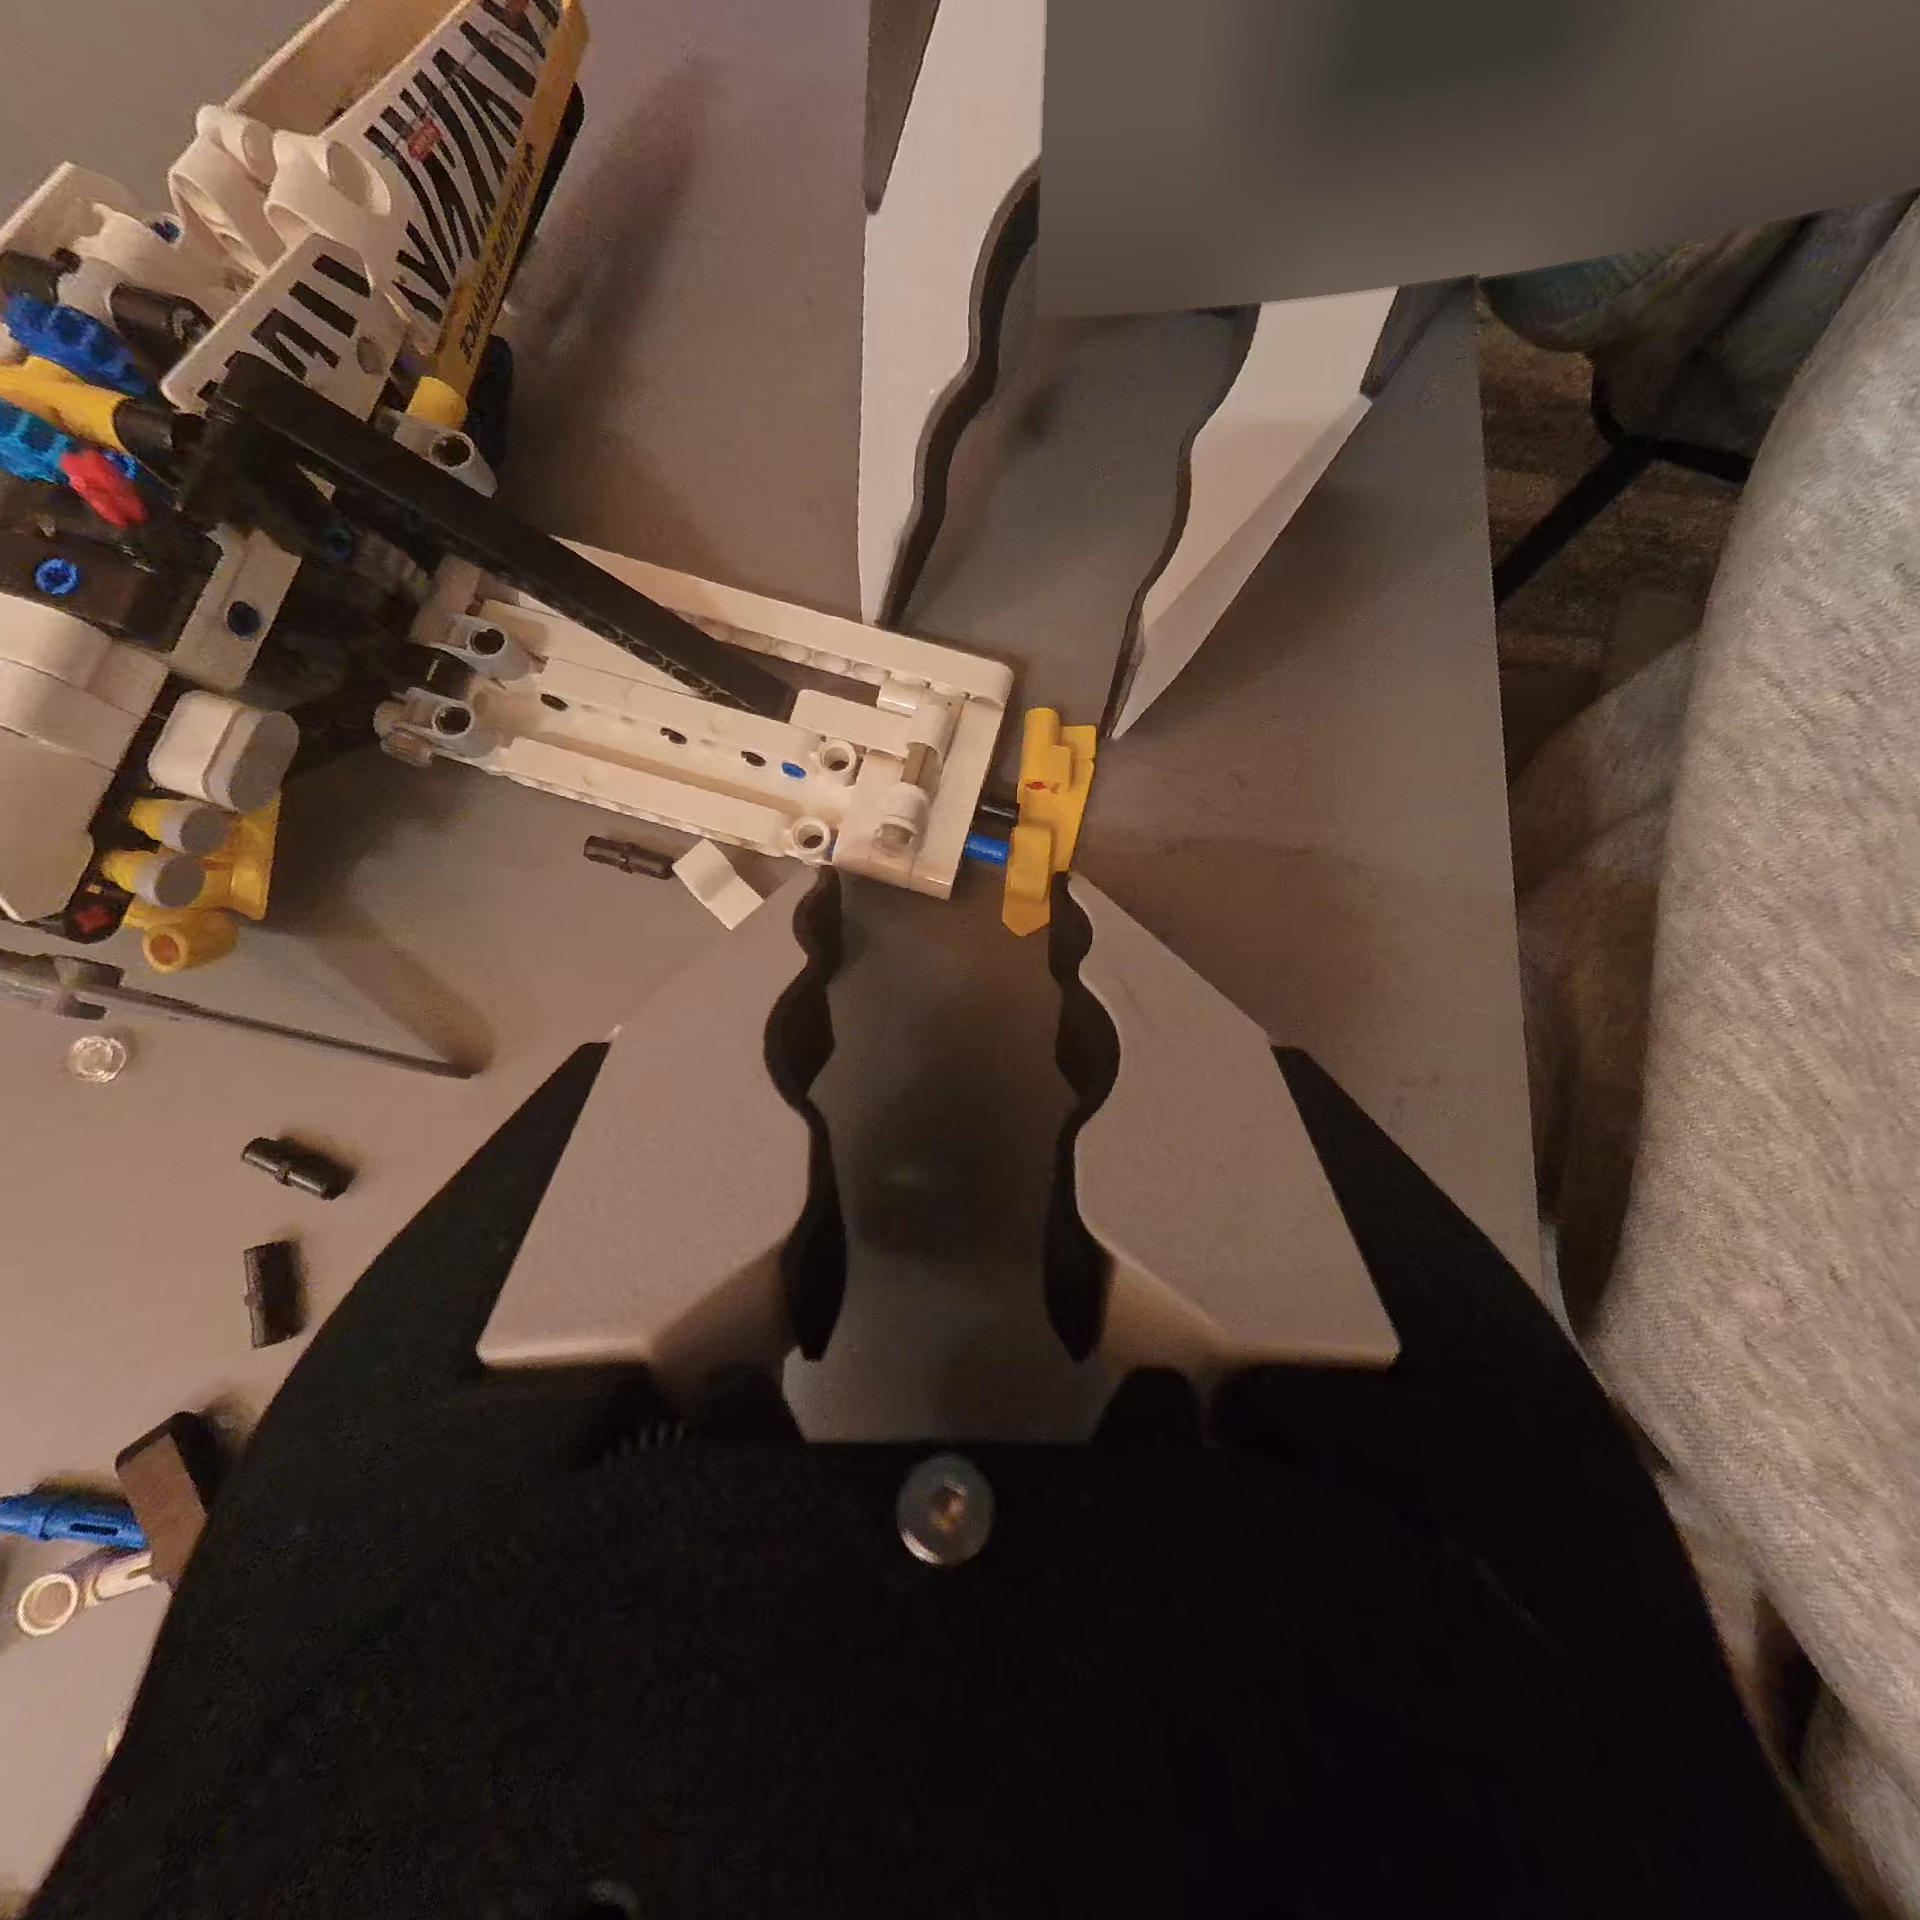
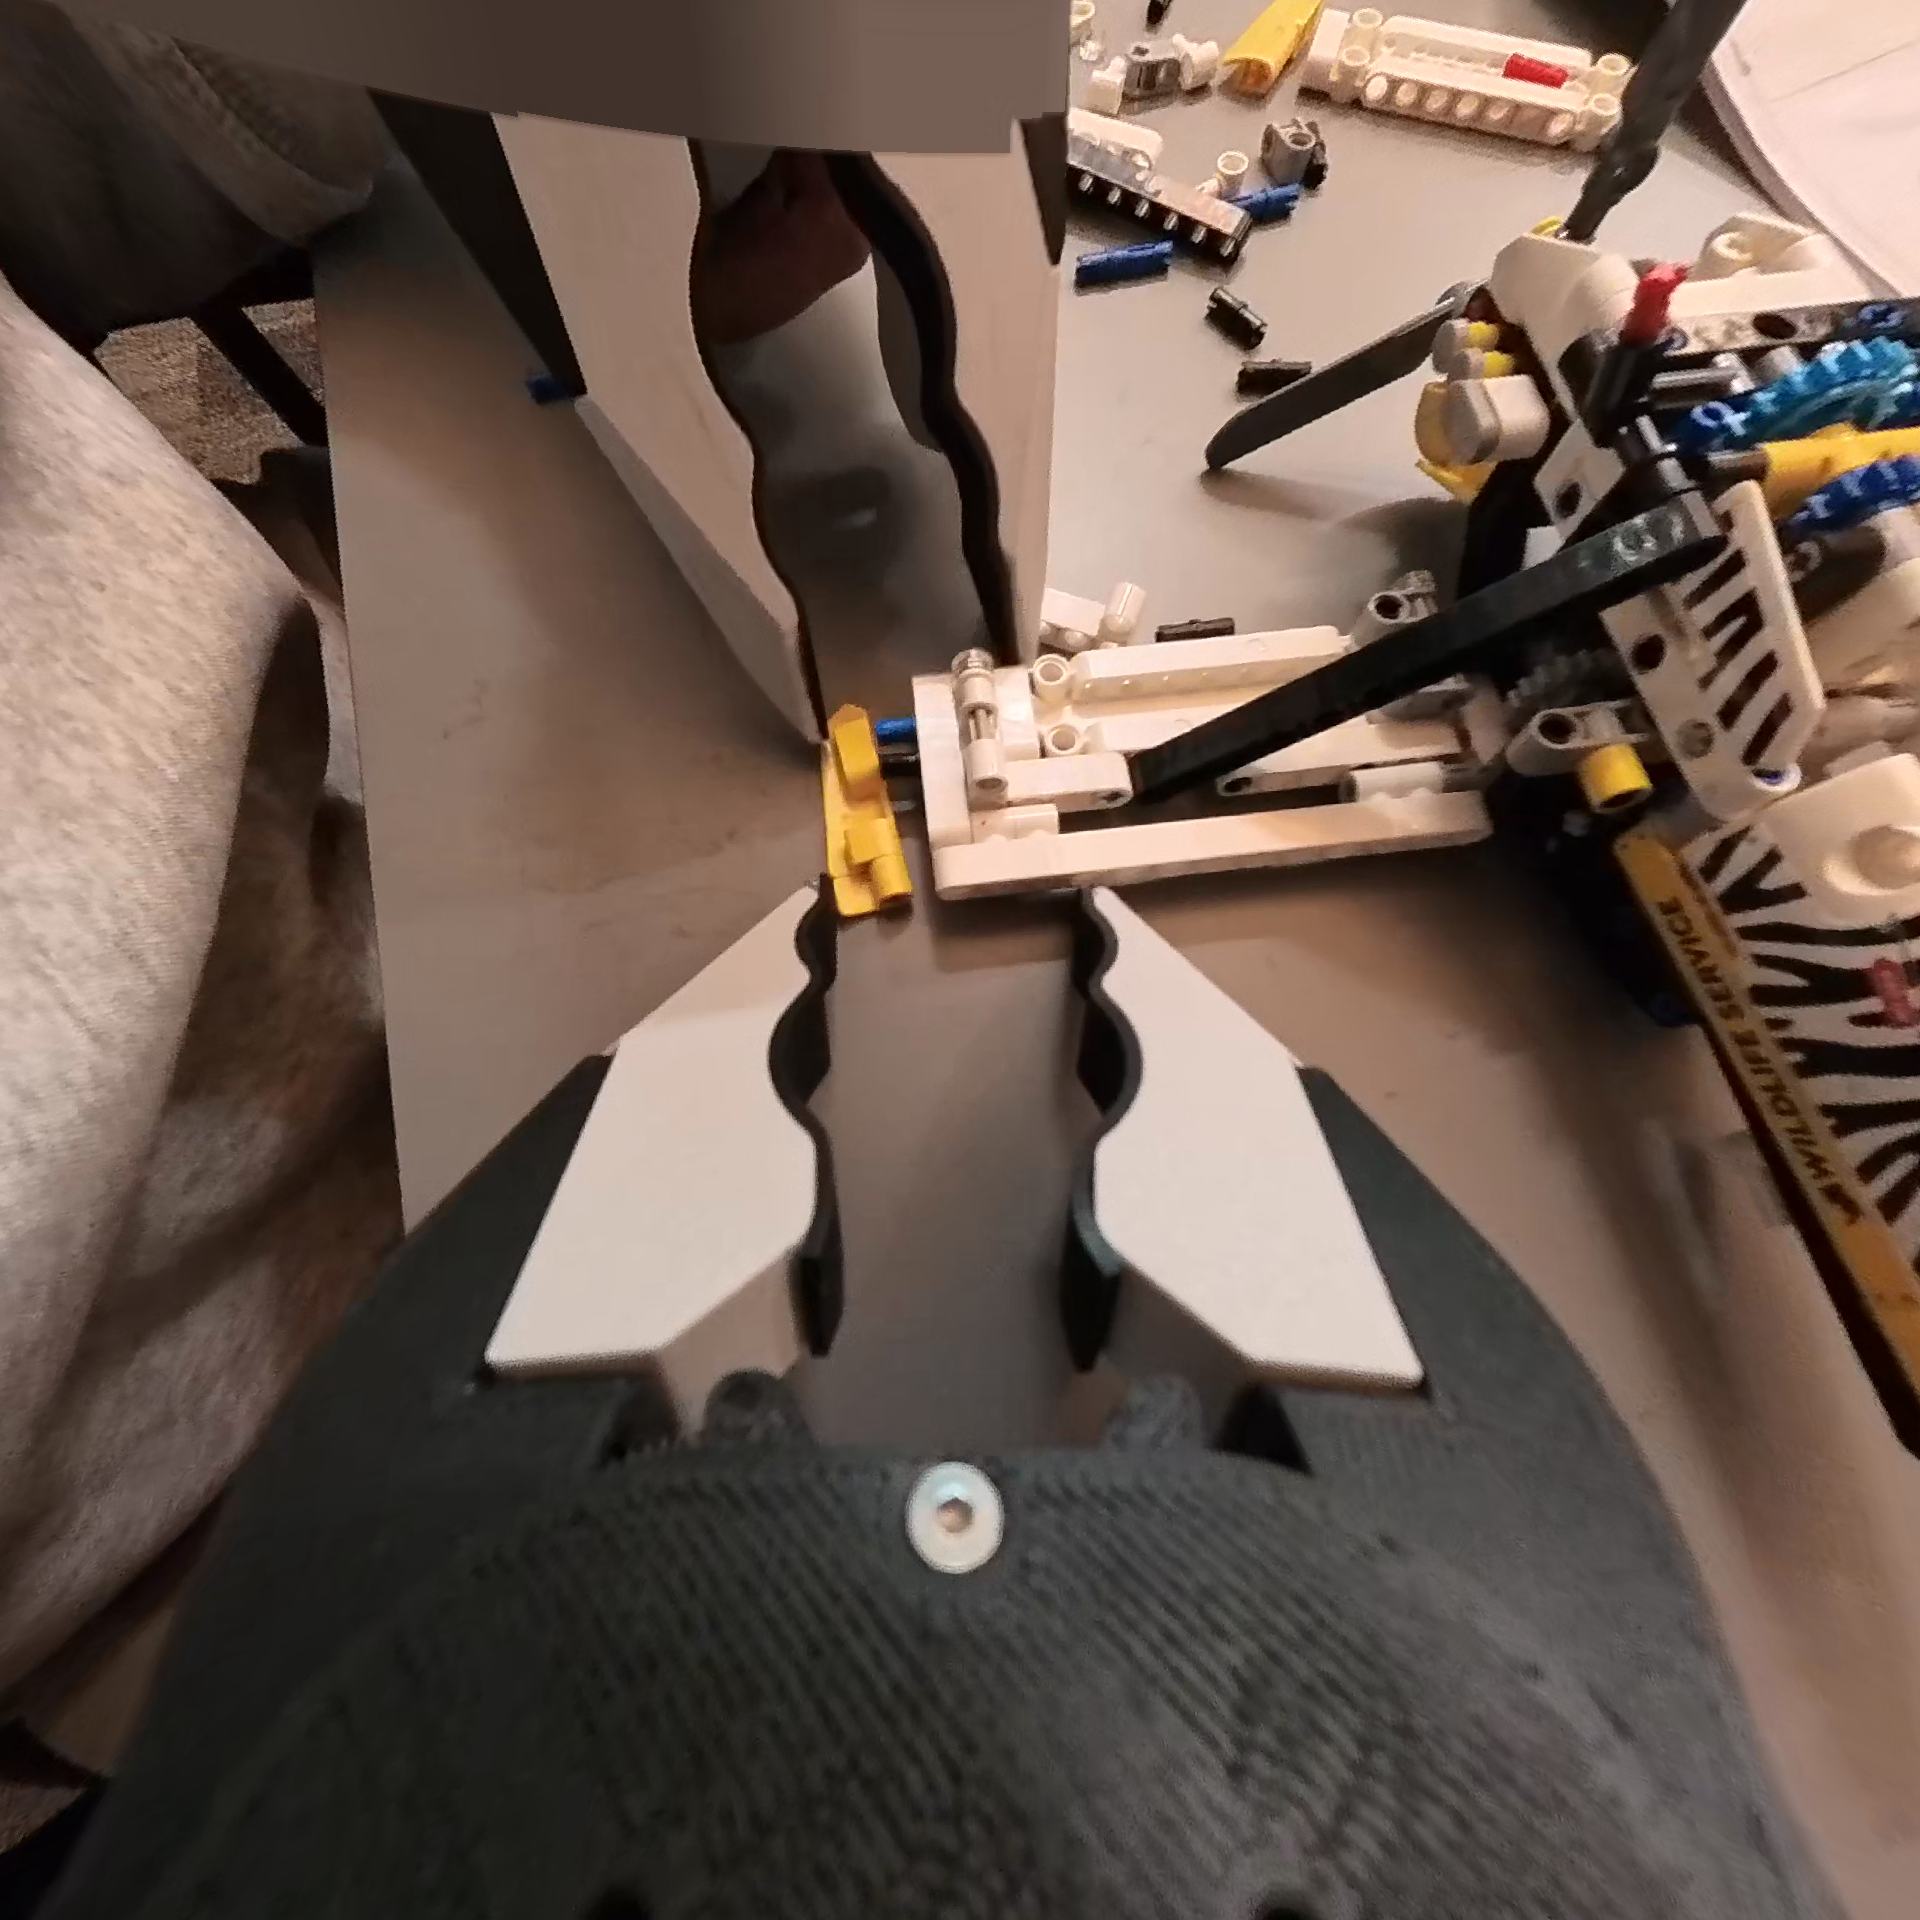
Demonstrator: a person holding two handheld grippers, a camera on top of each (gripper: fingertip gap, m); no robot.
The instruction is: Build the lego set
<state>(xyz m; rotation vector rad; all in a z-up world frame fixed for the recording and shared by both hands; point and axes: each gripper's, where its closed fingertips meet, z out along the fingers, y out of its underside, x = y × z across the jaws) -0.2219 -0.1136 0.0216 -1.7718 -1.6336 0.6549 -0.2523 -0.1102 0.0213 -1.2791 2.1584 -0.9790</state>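
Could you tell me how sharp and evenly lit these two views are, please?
Left wrist view: warm, dim light; the yellow piece is crisp, while the fabric at the right edge smears. Right wrist view: same warm cast, the helicopter model sharp but bent by wide-angle distortion, soft shadows under the left tongs.

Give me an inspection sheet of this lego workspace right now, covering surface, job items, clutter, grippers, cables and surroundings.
Surface: grey table, its edge near both grippers.
Job's things: partly built lego model with zebra-striped panels, black rotor blade and white tail boom; yellow piece sits at the boom's end on blue and black pins.
Clutter: loose black pins, a white piece, more white beams and blue pins farther back.
Grippers: left gripper open, one fingertip at the yellow piece; right gripper open, flanking the same spot from the opposite side.
Cables: nothing seen.
Surroundings: grey fabric beside the table edge.
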